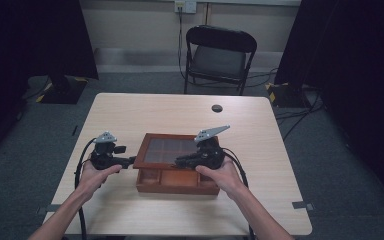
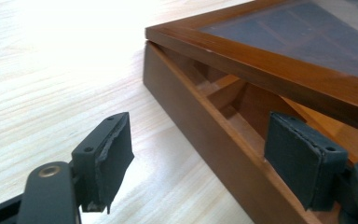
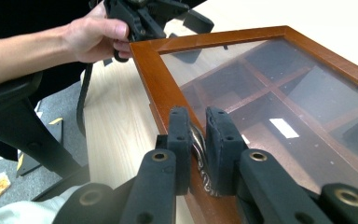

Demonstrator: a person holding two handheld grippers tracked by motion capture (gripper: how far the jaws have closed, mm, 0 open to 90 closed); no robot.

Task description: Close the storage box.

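Two grippers: right fingers (image 3: pixel 198 140) clench the lid's metal handle (image 3: pixel 199 156); left fingers (image 2: pixel 200 154) released beside the box (image 2: pixel 191 126).

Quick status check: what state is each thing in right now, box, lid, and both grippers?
Wooden box: on the table, partly open.
Glass-panelled lid: raised at the front, tilted.
Metal handle: clamped between the right jaws.
Right gripper: shut on the handle.
Left gripper: open, straddling the box's side wall.
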